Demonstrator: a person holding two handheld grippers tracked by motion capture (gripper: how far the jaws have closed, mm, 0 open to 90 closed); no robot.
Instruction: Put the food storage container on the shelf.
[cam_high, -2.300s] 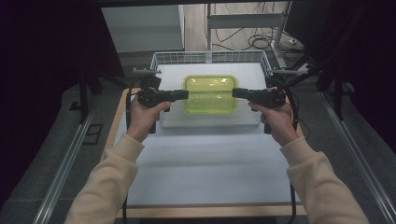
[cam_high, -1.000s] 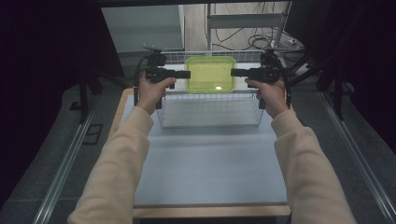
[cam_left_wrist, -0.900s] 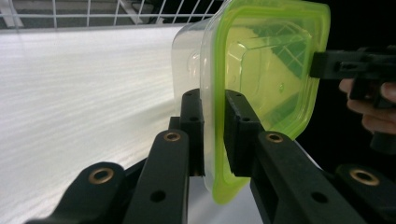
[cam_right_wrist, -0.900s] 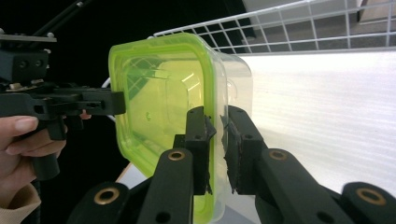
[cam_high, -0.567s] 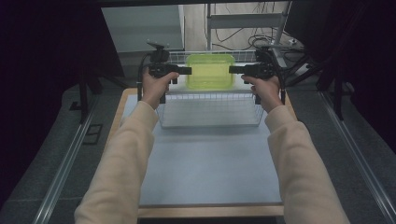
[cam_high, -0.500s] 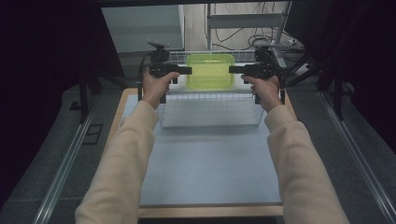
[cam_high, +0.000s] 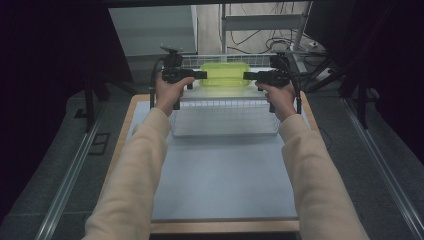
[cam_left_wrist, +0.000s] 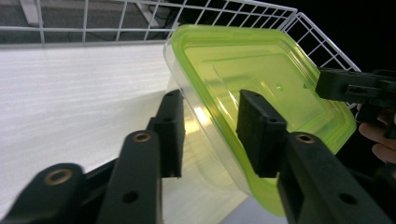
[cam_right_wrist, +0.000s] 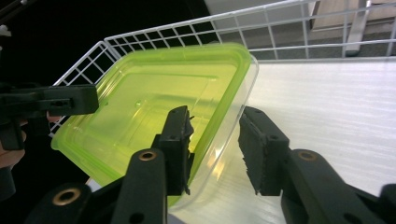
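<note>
You've got a wooden-edged table (cam_high: 129, 125) with a pale blue-grey mat (cam_high: 220, 185) covering most of the top. Around it the floor (cam_high: 55, 150) is dark grey carpet, and metal rails (cam_high: 70, 180) run along it on both sides of you. The edges of the room are pretty much black, so the light really only lands on the middle. Behind the table there's a grey panel (cam_high: 150, 30), then a strip of wood-look floor with a metal rack (cam_high: 262, 22) and a tangle of black cables (cam_high: 280, 42). Dark stand legs (cam_high: 90, 100) sit off to the left.
</note>
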